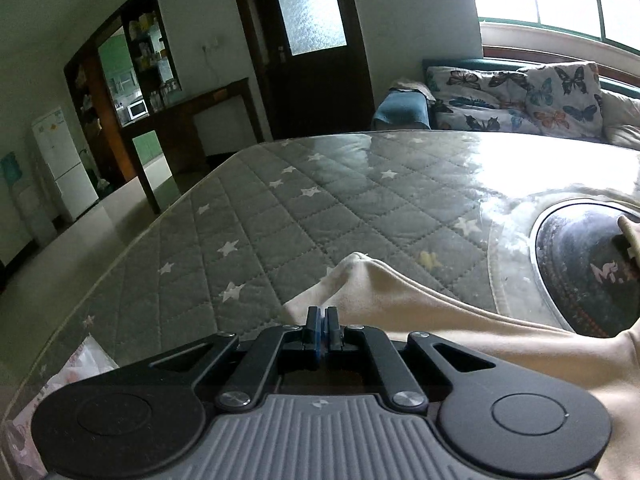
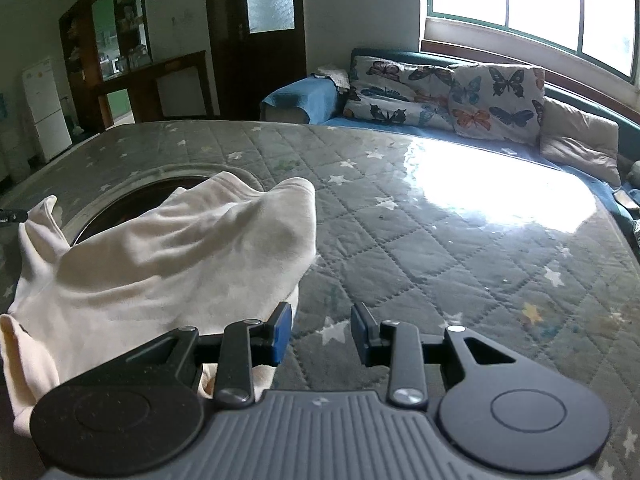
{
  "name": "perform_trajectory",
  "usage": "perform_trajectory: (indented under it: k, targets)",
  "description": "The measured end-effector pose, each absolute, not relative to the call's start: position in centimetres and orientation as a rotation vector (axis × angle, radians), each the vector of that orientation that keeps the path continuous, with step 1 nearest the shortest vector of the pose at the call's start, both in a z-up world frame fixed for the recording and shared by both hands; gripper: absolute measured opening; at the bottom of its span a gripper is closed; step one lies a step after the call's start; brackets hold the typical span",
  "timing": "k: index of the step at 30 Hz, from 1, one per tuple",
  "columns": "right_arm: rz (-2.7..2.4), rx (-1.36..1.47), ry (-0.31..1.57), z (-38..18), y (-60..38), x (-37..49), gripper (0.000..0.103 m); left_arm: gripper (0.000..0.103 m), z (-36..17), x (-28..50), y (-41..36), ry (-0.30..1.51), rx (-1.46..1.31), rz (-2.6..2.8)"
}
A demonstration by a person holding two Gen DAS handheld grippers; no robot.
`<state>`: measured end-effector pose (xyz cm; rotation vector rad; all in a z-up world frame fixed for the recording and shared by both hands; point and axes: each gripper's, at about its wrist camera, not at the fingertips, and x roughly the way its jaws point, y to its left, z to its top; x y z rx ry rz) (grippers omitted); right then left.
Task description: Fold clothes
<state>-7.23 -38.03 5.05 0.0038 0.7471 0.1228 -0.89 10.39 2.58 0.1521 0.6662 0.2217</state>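
The left tool [image 1: 321,314] is clenched tight, the cream shirt [image 2: 160,248] just ahead — whether it pinches cloth, I cannot tell. The right tool [image 2: 321,334] is released, shirt beside its left finger. Best to grab that edge first — then fold flat on the bed [image 2: 440,240].

A grey star-quilted tabletop cover [image 2: 400,240] is catching window glare; butterfly cushions [image 2: 492,100] are leaning on a sofa, a white fridge [image 1: 64,164] standing behind.
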Motion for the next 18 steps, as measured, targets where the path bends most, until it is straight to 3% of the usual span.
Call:
perform_trajectory:
  k: [18]
  targets:
    - [0.148, 0.009, 0.765, 3.6, -36.6, -4.0, 0.032, 0.002, 1.9, -0.3, 10.5, 0.694, 0.147, 0.212]
